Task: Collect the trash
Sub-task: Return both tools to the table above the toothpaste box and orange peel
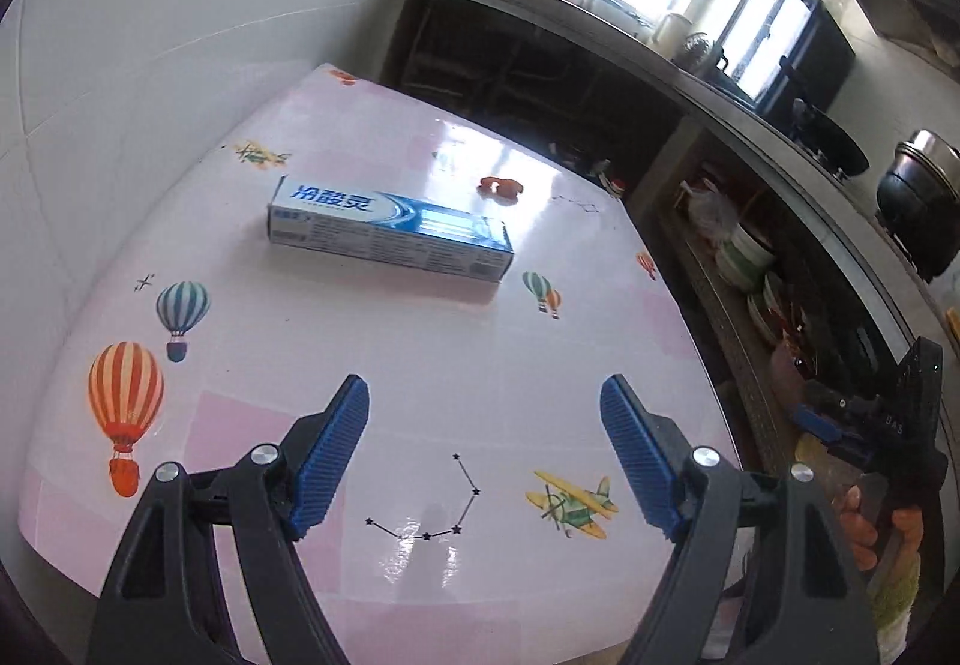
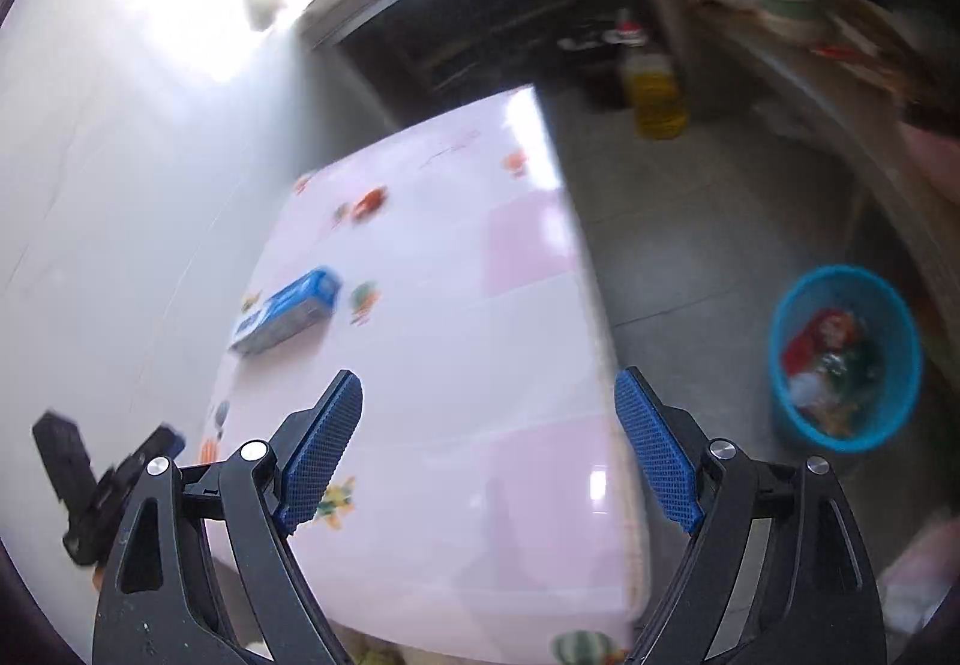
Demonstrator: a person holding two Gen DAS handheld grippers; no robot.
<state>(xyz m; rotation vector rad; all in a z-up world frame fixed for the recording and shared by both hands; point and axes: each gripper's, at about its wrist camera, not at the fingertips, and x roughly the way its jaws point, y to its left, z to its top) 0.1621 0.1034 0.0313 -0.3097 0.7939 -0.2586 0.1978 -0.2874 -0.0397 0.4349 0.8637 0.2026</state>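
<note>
The blue-and-white cardboard toothpaste box [image 1: 390, 228] lies flat on the glossy pink table [image 1: 420, 365], which is printed with hot-air balloons and small planes. In the left wrist view the box sits toward twelve o'clock from the left gripper [image 1: 483, 452], well apart from it, its long side running across the view. A small red-orange scrap [image 1: 500, 186] lies on the table just beyond the box, at about one o'clock from it.

The left gripper hangs above the near part of the table with its blue ribbed pads spread wide and nothing between them. The right gripper [image 2: 489, 440] is likewise spread wide and empty, over the table's right edge; from it the toothpaste box [image 2: 287, 312] is at about ten o'clock, blurred.

On the grey tiled floor, at about three o'clock from the right gripper, stands a round blue plastic wastebasket [image 2: 780, 365] with red, white and green rubbish inside. A yellow bottle [image 2: 654, 95] stands on the floor past the table's far corner. Beyond the table runs a dark kitchen counter [image 1: 600, 23] with bowls and pots on and under it.
</note>
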